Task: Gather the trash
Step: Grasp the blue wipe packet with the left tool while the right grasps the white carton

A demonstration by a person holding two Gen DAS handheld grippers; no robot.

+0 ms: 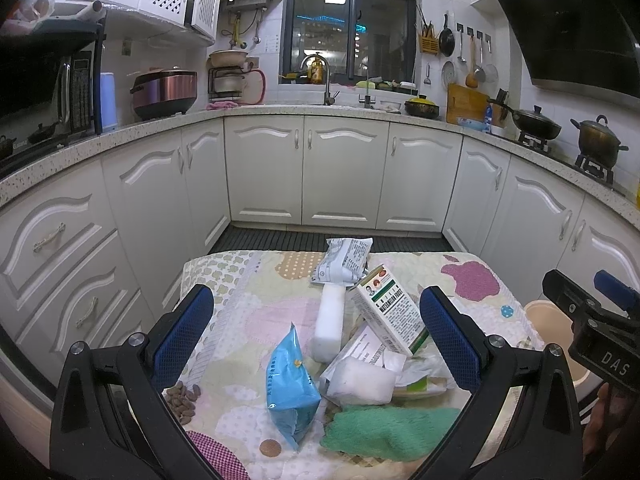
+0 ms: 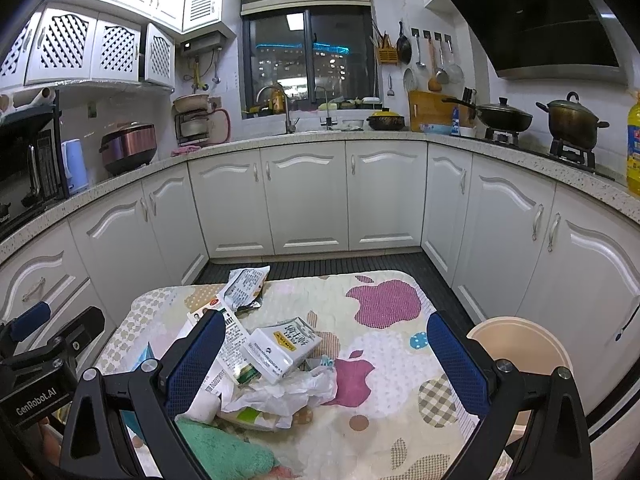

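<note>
A pile of trash lies on the quilted table cover [image 1: 272, 312]: a blue snack bag [image 1: 290, 384], a white foam block [image 1: 330, 324], a white-green carton [image 1: 390, 314], a grey printed wrapper [image 1: 344, 260], a white wad [image 1: 362, 380] and crumpled plastic [image 2: 296, 390]. A white box [image 2: 282, 346] shows in the right wrist view. My left gripper [image 1: 316, 340] is open and empty above the pile. My right gripper [image 2: 326, 364] is open and empty above the carton and plastic. A beige bin [image 2: 520, 346] stands right of the table.
A green cloth [image 1: 390, 428] lies at the table's near edge. Nuts [image 1: 182, 400] and a round biscuit [image 1: 270, 448] lie at the near left. White cabinets [image 1: 344, 172] surround the table. Pots [image 2: 572, 120] stand on the stove at right.
</note>
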